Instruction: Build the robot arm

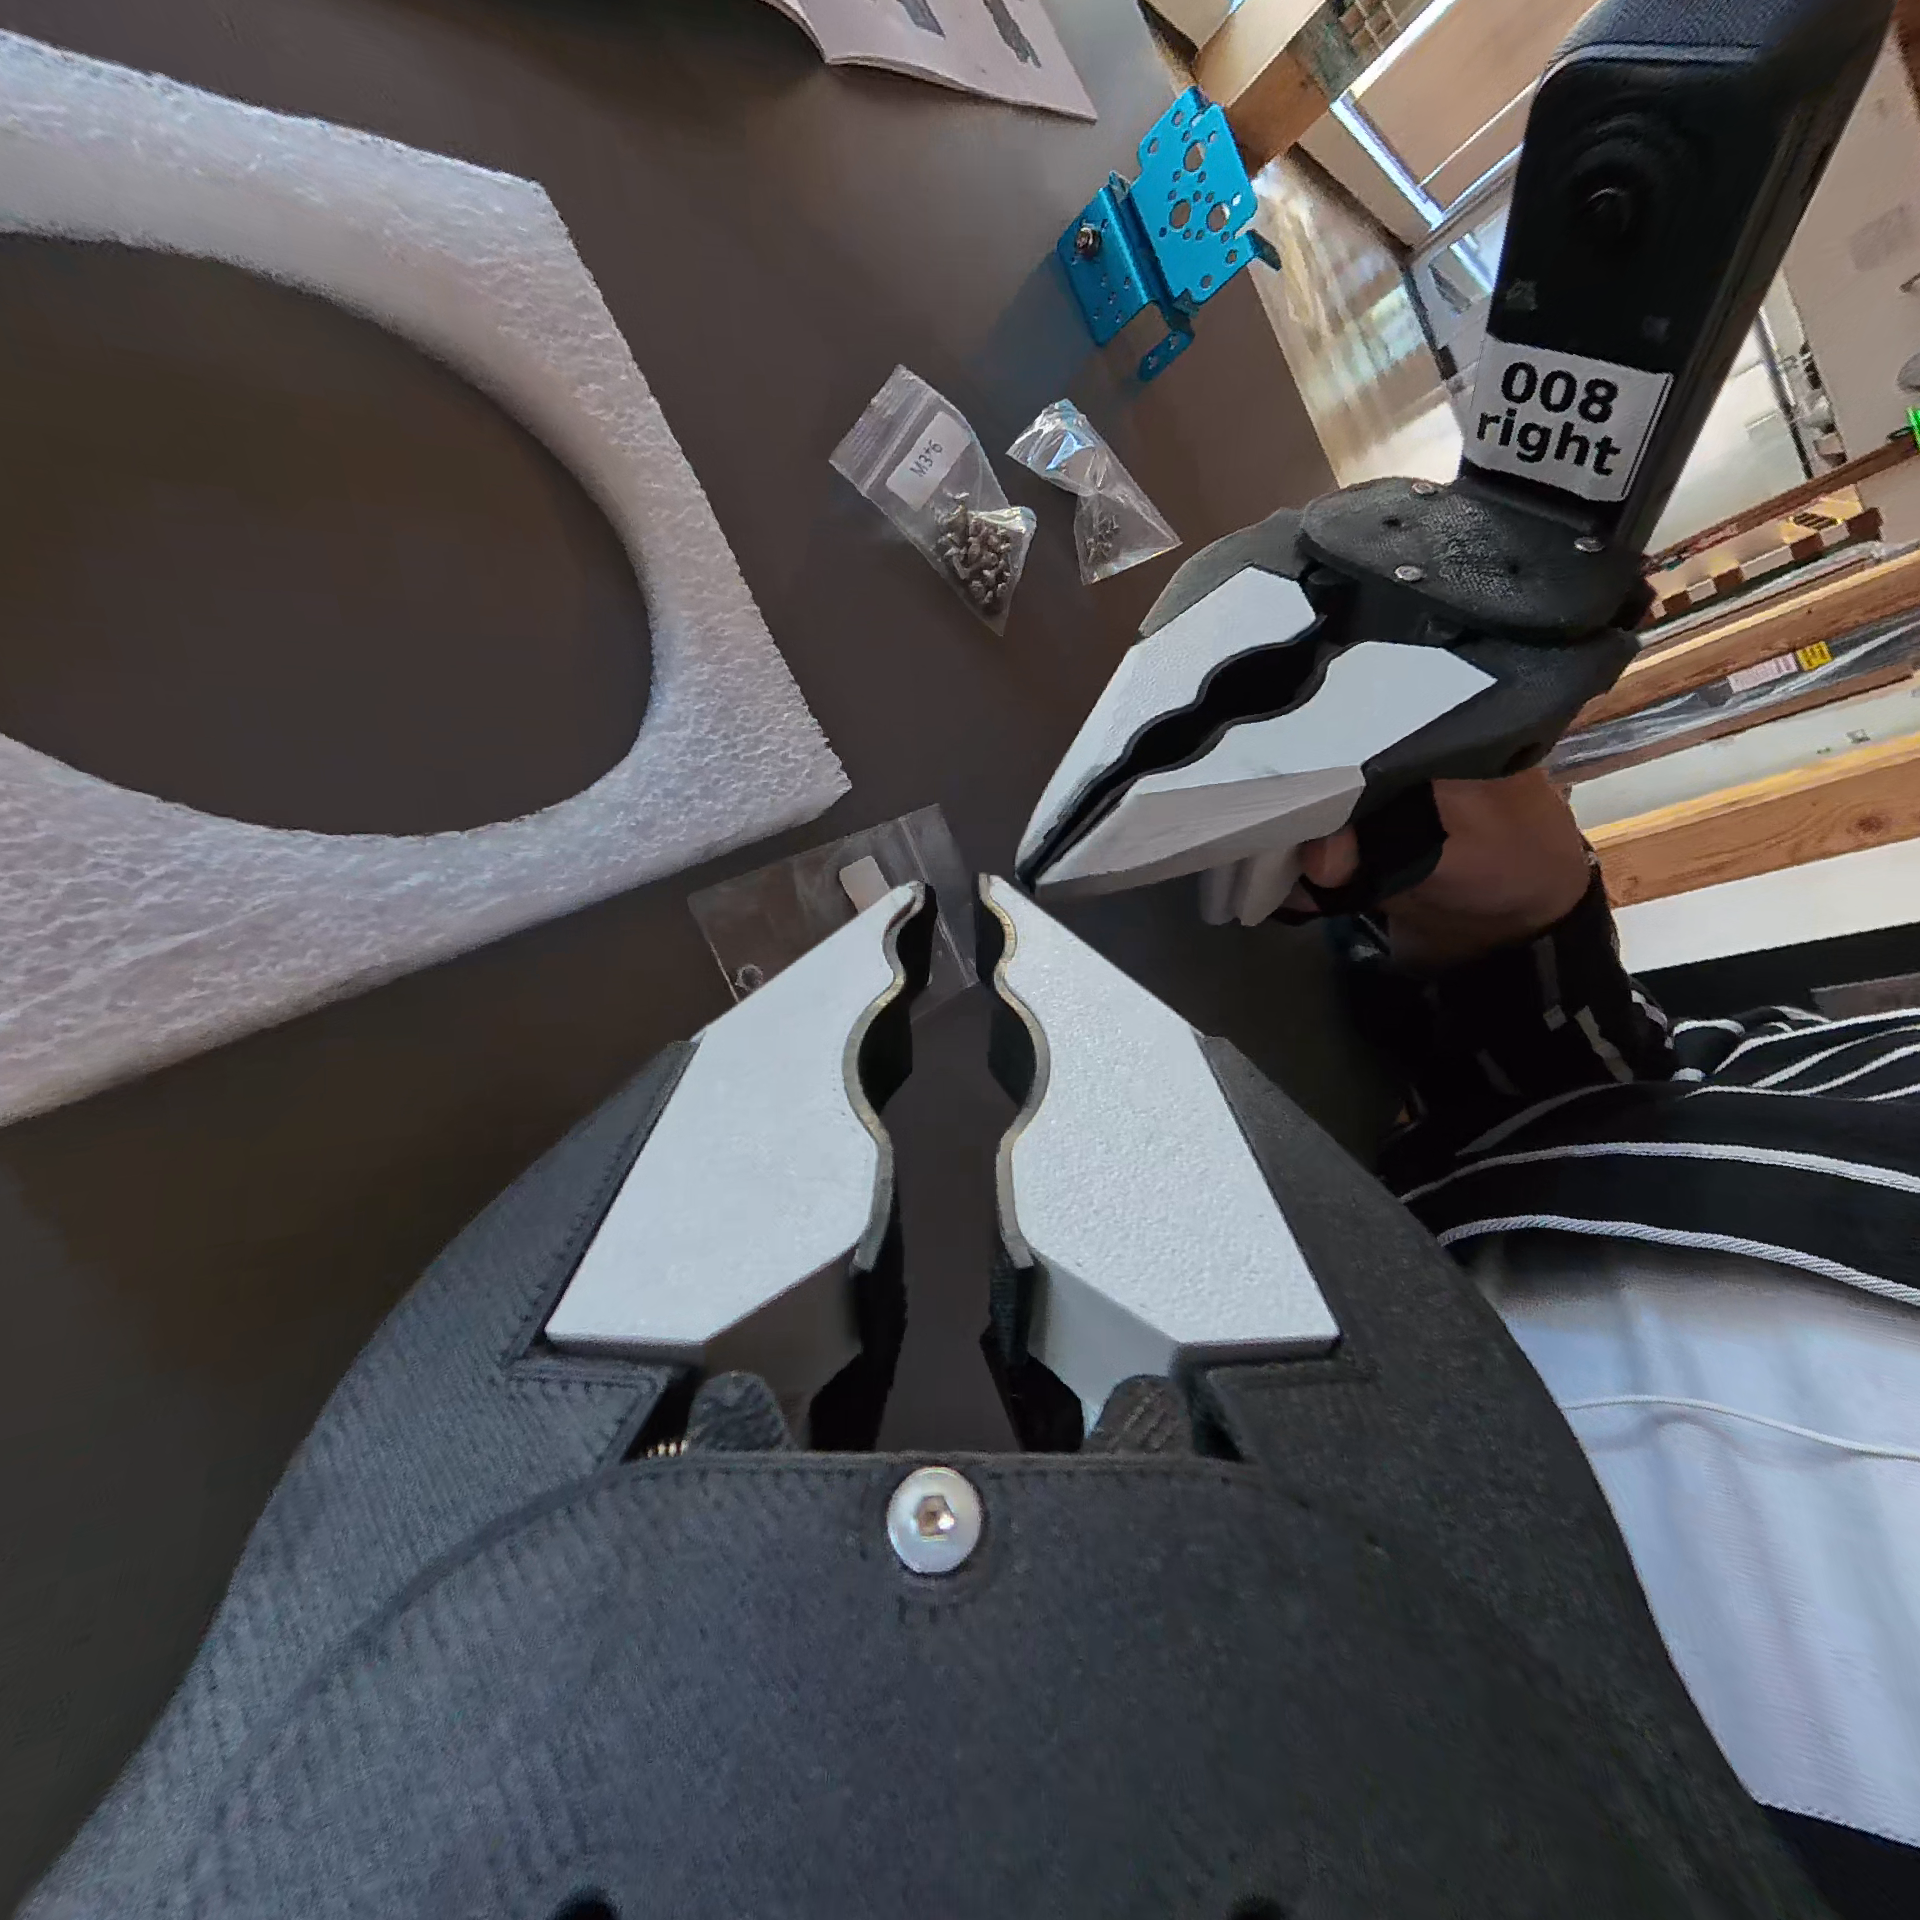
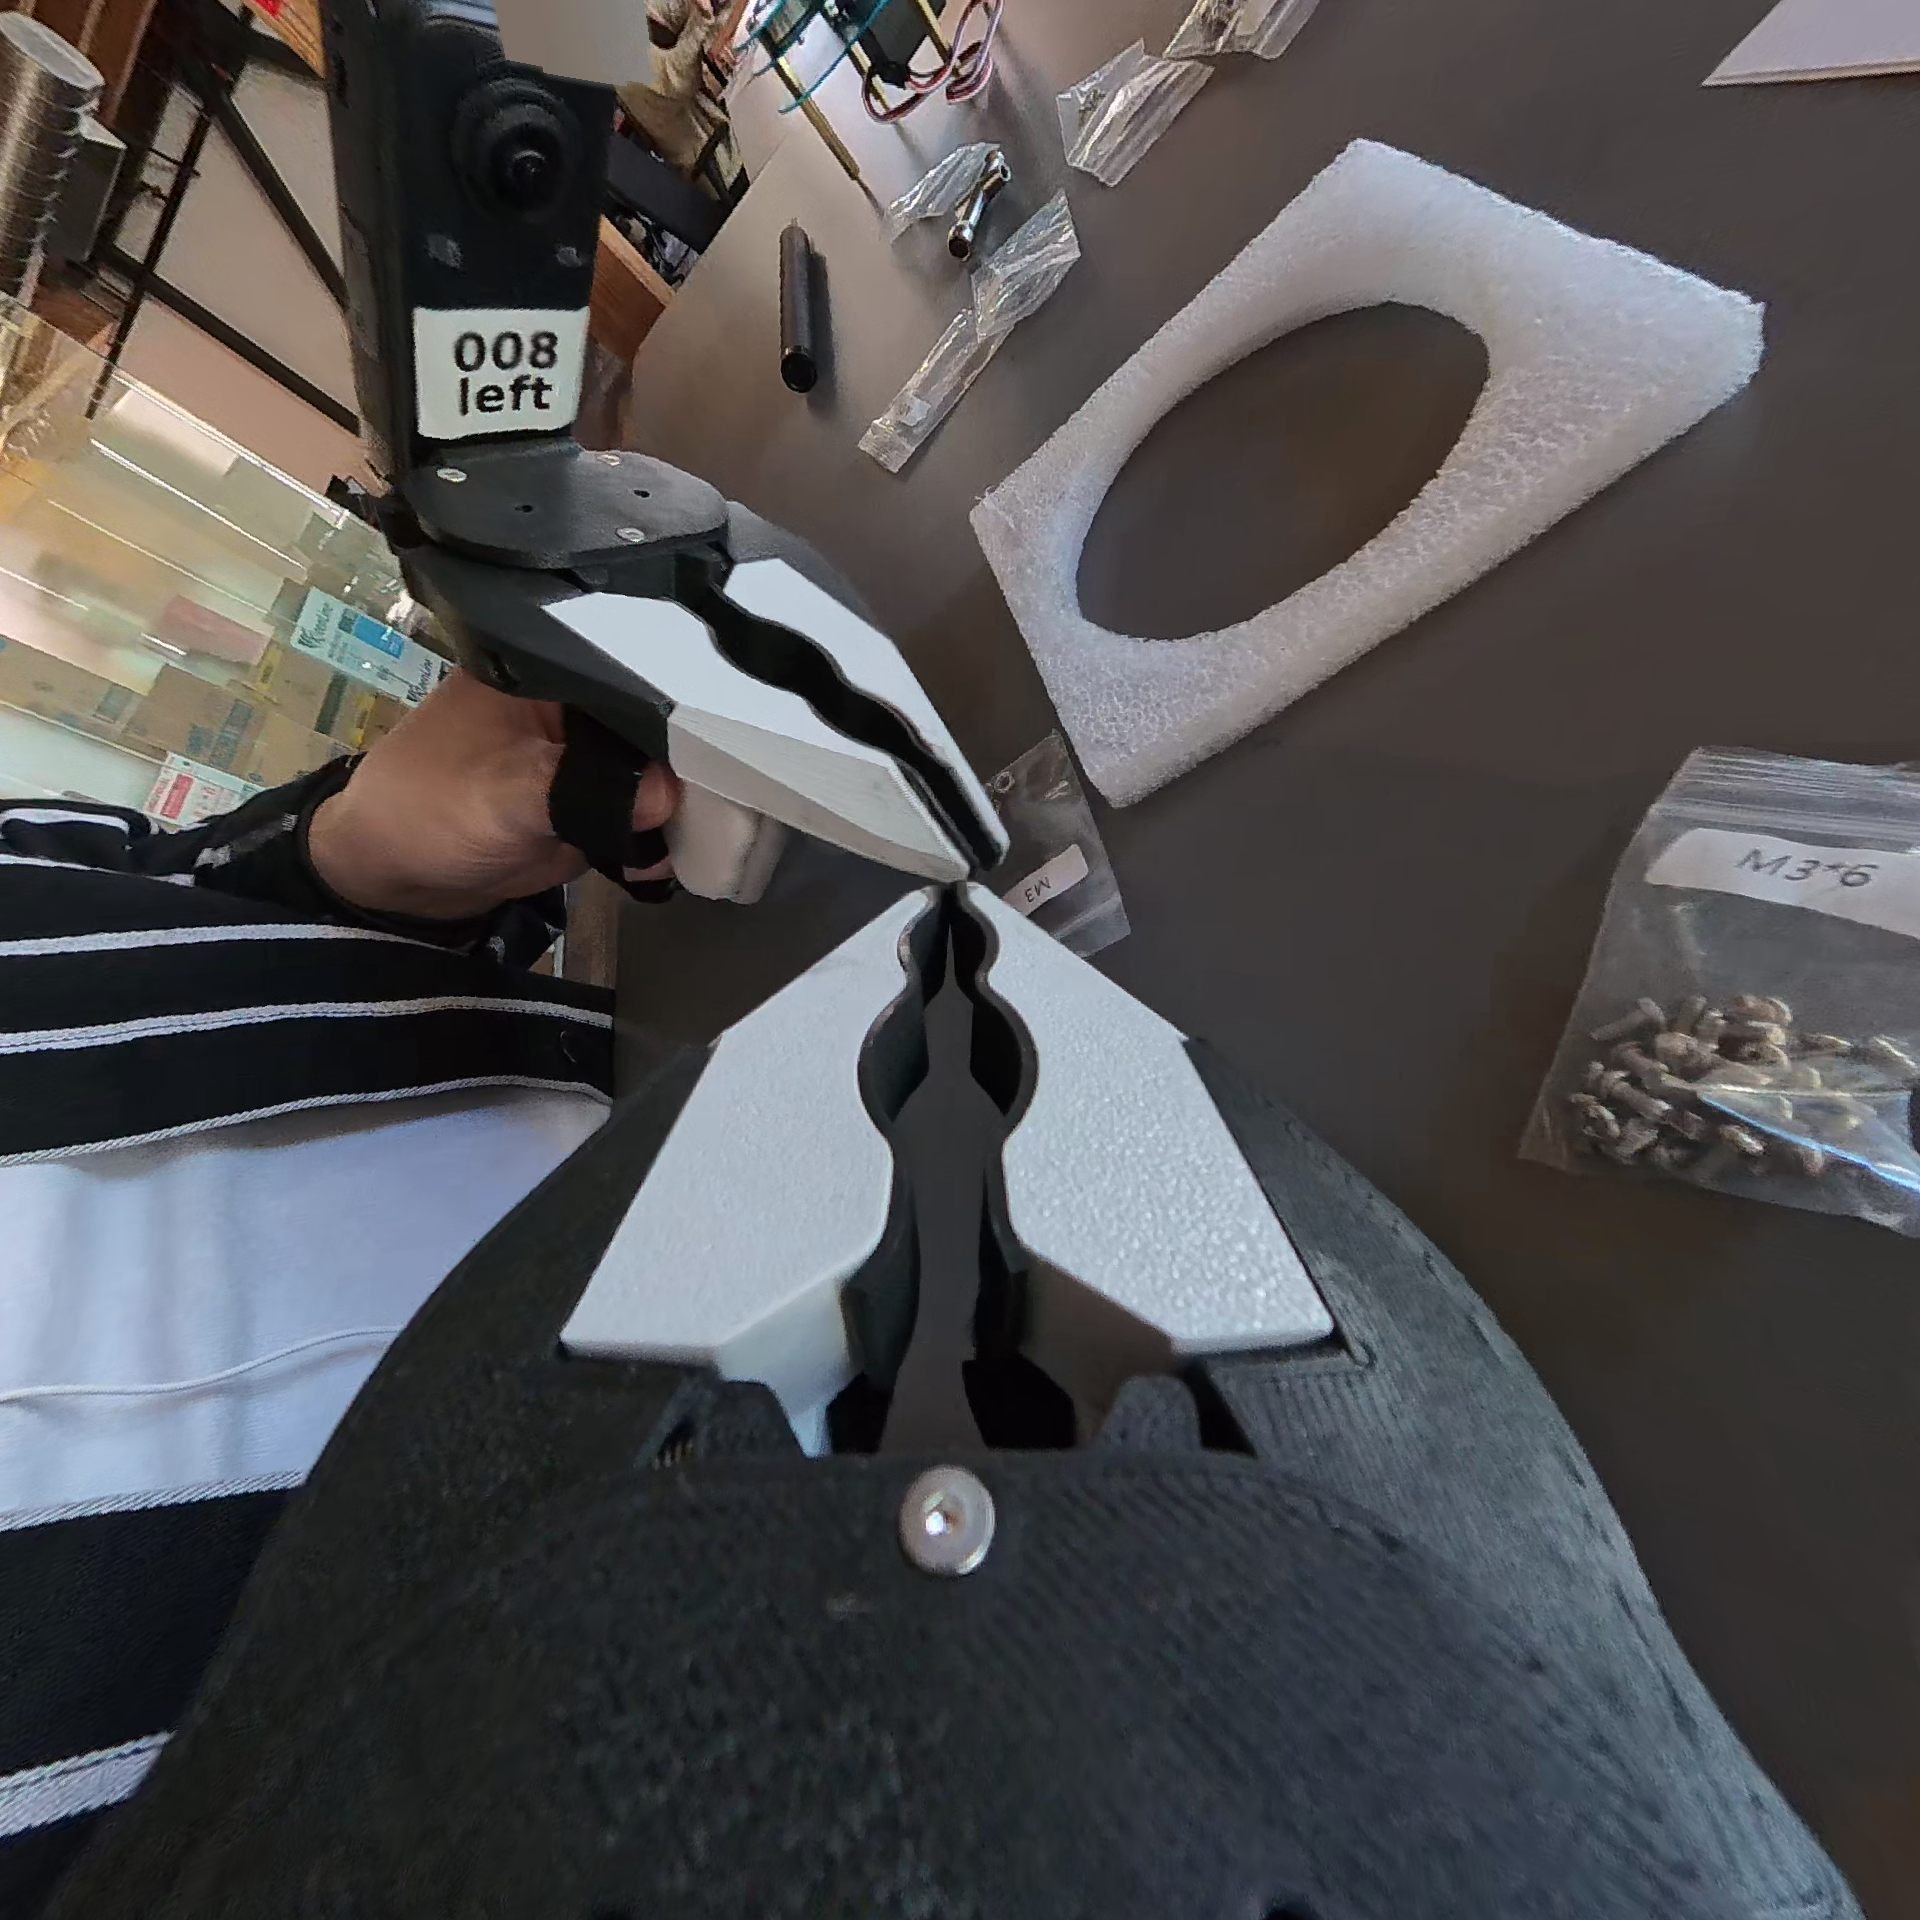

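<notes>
Seemingly nose to nose, the left gripper [image 1: 953, 891] and the right gripper [image 2: 951, 902] meet low over a dark brown table [image 1: 312, 1195], tips just beside each other. The left's fingers stand a sliver apart, and the edge of a small clear bag [image 1: 821, 914] shows in that gap; whether the pads actually bear on it cannot be told. The right's fingers are drawn together at the tips, with nothing visible between them. The bag lies between the two tools and a white foam sheet [image 1: 520, 312] with a large oval cut-out.

The likeliest trouble, on this evidence, is contact: with the tips this close, a small drift of either hand [image 2: 468, 800] could knock one gripper against the other. The bag is thin, slick film on a smooth tabletop (a poor pairing for a firm hold), so it could skate away from a pinch or slip out of one. A tug from both sides might split it and scatter whatever small parts it holds.

Farther off on the table sit a labelled bag of screws [image 1: 935, 520], a second clear bag [image 1: 1091, 494], a blue perforated metal bracket [image 1: 1153, 239], a printed booklet [image 1: 935, 42] and a black rod [image 2: 800, 312]. A striped sleeve [image 1: 1662, 1143] enters from the table's edge. Beyond are wooden benches, shelving with boxes and bright windows.
</notes>
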`<state>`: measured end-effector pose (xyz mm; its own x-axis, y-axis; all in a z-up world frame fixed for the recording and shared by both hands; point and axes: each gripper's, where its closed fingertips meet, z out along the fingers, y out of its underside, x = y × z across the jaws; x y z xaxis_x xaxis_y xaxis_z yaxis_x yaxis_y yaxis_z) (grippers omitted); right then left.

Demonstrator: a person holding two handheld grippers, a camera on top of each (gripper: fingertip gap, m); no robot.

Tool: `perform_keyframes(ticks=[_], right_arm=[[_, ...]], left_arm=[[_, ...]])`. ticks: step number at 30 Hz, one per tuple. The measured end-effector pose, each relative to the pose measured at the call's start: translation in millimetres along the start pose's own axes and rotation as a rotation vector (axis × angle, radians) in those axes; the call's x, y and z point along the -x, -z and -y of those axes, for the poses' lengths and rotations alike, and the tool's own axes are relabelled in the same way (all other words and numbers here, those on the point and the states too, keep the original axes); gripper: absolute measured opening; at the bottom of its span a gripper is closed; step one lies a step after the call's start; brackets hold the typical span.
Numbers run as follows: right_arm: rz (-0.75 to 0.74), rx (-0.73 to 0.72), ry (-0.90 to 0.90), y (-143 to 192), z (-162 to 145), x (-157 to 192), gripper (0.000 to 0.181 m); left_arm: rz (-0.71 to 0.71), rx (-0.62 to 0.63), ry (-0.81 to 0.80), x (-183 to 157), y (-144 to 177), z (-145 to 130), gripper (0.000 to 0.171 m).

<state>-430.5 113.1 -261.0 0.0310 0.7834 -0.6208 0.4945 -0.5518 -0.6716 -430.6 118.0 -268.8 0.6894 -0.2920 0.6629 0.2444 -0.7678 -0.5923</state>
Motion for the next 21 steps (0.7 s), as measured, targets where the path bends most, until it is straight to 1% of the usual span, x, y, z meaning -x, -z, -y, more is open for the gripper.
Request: perform_keyframes(ticks=[3, 5, 6, 8, 10, 13, 17, 21], right_arm=[[-0.056, -0.002, -0.003, 6.8, 1.0, -11.2, 0.0], [-0.098, -0.006, 0.012, 13.8, 2.6, -18.6, 0.0], [-0.125, -0.012, 0.02, 17.5, 4.0, -23.1, 0.0], [-0.16, -0.022, 0.029, 23.7, 5.7, -29.4, 0.0], [-0.162, -0.029, 0.026, 26.4, 6.1, -30.6, 0.0], [-0.163, -0.024, 0.036, 26.7, 5.3, -29.6, 0.0], [-0.173, -0.019, 0.059, 27.1, 5.4, -28.1, 0.0], [-0.183, -0.02, 0.069, 28.7, 6.2, -28.4, 0.0]], left_arm=[[0.016, 0.025, -0.024, -0.5, -0.4, -2.9, 0.008], [0.05, 0.035, -0.068, -2.9, -2.1, -2.9, 0.013], [0.076, 0.043, -0.098, -3.9, -4.0, -3.0, 0.016], [0.15, 0.067, -0.164, -2.7, -9.7, -3.8, 0.034], [0.217, 0.098, -0.228, -0.8, -16.3, -5.2, 0.039], [0.287, 0.119, -0.312, 0.8, -22.3, -3.4, 0.038], [0.38, 0.147, -0.42, 6.5, -22.6, -2.2, 0.034], [0.405, 0.155, -0.503, 2.2, -23.7, -4.7, 0.029]])
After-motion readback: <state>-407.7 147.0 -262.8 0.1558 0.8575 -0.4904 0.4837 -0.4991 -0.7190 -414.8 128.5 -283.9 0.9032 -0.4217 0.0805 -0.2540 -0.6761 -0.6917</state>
